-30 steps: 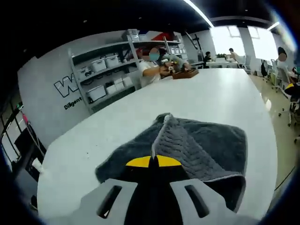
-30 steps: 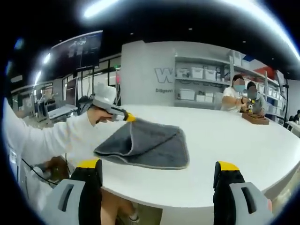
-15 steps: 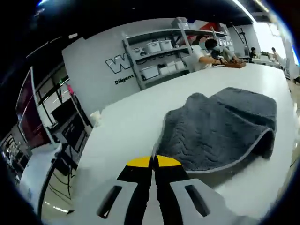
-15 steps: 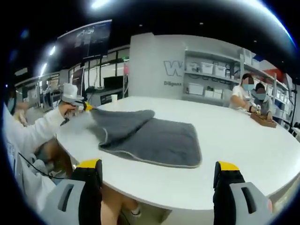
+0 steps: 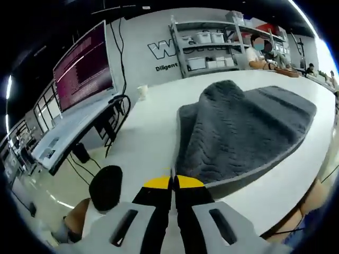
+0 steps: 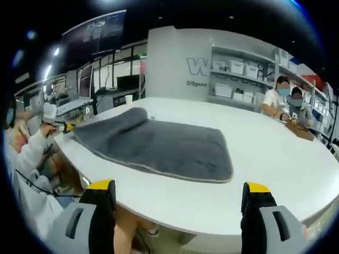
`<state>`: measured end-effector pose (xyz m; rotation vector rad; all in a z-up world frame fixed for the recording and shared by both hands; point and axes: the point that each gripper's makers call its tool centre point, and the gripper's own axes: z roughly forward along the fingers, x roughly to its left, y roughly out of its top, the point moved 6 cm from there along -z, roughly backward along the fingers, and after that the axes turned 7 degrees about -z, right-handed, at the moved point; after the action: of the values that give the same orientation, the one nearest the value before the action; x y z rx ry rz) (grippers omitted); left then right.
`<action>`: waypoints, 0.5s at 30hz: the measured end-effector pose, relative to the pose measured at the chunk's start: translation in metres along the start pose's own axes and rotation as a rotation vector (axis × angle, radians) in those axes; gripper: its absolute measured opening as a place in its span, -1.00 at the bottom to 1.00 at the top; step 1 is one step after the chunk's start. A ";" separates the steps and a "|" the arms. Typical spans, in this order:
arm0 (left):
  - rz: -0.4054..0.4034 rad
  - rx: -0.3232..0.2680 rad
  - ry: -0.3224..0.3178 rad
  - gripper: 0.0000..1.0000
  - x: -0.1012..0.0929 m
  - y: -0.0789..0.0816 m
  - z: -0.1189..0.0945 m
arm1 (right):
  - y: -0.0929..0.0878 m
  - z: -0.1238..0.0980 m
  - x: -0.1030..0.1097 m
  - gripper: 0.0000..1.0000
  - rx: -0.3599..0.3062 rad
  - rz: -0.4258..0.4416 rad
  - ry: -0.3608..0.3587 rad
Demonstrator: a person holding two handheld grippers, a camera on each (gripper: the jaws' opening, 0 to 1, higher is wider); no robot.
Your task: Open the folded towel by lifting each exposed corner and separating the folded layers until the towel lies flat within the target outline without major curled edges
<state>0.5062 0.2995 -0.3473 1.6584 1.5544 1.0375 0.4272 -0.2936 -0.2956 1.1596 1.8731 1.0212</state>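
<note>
**Towel spread on bench, one corner pinched**

Left hand-held gripper (image 5: 173,182) closed, yellow tips pressed together on the near edge of the grey towel (image 5: 241,129). Seen in the right gripper view off at the left, in a person's white-sleeved hand, drawing a towel corner just past the bench edge (image 6: 64,127). Towel (image 6: 159,145) mostly opened out on the white bench (image 6: 265,159), pale trim running along its near edge. One raised hump left in the cloth near the pulled side, visible as a rounded ridge in the left gripper view. Far side lying flat, corners squared.

Right hand-held gripper (image 6: 177,203) spread wide, empty, hovering short of the bench edge and well apart from the towel.

Behind: shelves (image 6: 241,79) with white bins against the wall, two seated people (image 6: 286,103) at the far end of the bench, a large screen (image 5: 85,66) over a side desk.
</note>
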 end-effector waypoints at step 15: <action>-0.105 -0.103 -0.131 -0.90 -0.005 0.008 -0.024 | -0.005 0.004 0.000 0.98 0.014 0.000 0.010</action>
<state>0.4891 0.2923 -0.3290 1.5270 1.4608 0.9200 0.4284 -0.2944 -0.3017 1.1645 1.8909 1.0163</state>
